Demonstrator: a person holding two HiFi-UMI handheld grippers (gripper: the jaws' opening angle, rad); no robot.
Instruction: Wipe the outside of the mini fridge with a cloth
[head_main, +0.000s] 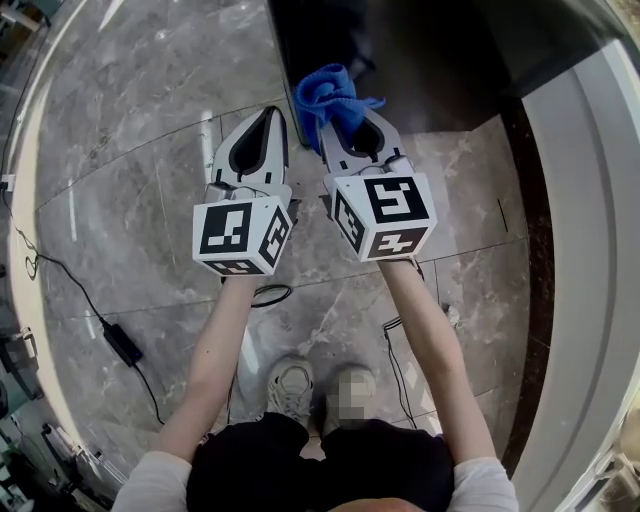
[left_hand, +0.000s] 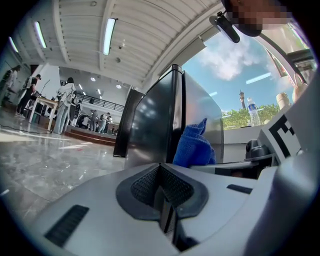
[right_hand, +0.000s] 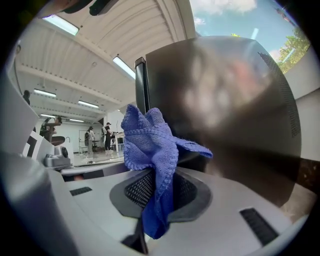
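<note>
The black mini fridge (head_main: 420, 60) stands on the floor ahead of me; its dark side fills much of the right gripper view (right_hand: 225, 110) and shows as a tall glossy box (left_hand: 160, 120) in the left gripper view. A bunched blue cloth (head_main: 332, 95) (right_hand: 150, 150) sticks out of my right gripper (head_main: 340, 125), whose jaws are shut on it, close to the fridge's near corner. The cloth (left_hand: 194, 146) also shows to the right in the left gripper view. My left gripper (head_main: 268, 125) hangs beside the right one, shut and empty, just left of the fridge.
Grey marble floor (head_main: 130, 130) spreads to the left. A black cable with a power brick (head_main: 122, 343) lies on it at lower left, another cable (head_main: 398, 370) runs near the person's shoes. A pale wall or ledge (head_main: 590, 250) runs along the right. People stand far off (left_hand: 62, 107).
</note>
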